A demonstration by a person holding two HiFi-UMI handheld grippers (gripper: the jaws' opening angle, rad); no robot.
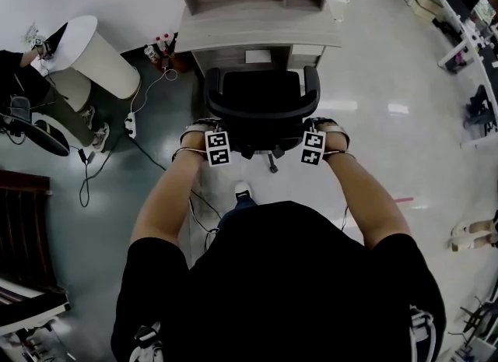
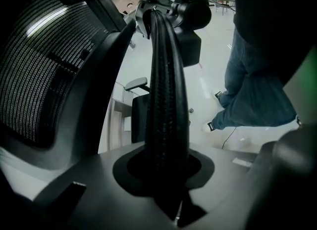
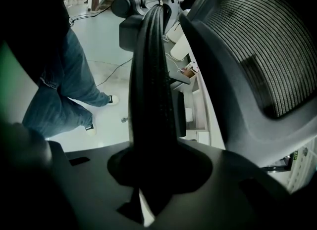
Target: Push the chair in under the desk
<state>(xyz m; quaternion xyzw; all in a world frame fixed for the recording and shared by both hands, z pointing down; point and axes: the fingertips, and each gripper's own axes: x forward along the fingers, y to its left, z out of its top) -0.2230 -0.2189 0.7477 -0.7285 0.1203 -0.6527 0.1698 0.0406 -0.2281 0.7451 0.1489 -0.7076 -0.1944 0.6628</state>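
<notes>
A black office chair (image 1: 261, 103) stands in front of the grey desk (image 1: 261, 27), facing its knee opening. I stand behind the chair with a gripper on each side of the backrest. My left gripper (image 1: 204, 130) is shut on a black ribbed bar (image 2: 166, 100) at the left edge of the back, with the mesh backrest (image 2: 39, 75) beside it. My right gripper (image 1: 325, 130) is shut on the matching ribbed bar (image 3: 151, 90) at the right edge, next to the mesh (image 3: 257, 51). The fingertips themselves are hidden by the chair.
A white round stand (image 1: 93, 57) sits left of the desk, with bottles (image 1: 159, 47), a power strip (image 1: 130, 125) and cables on the floor there. Other desks (image 1: 467, 18) line the far right. A dark bench (image 1: 23, 220) is at the left. My shoe (image 1: 243, 191) is behind the chair.
</notes>
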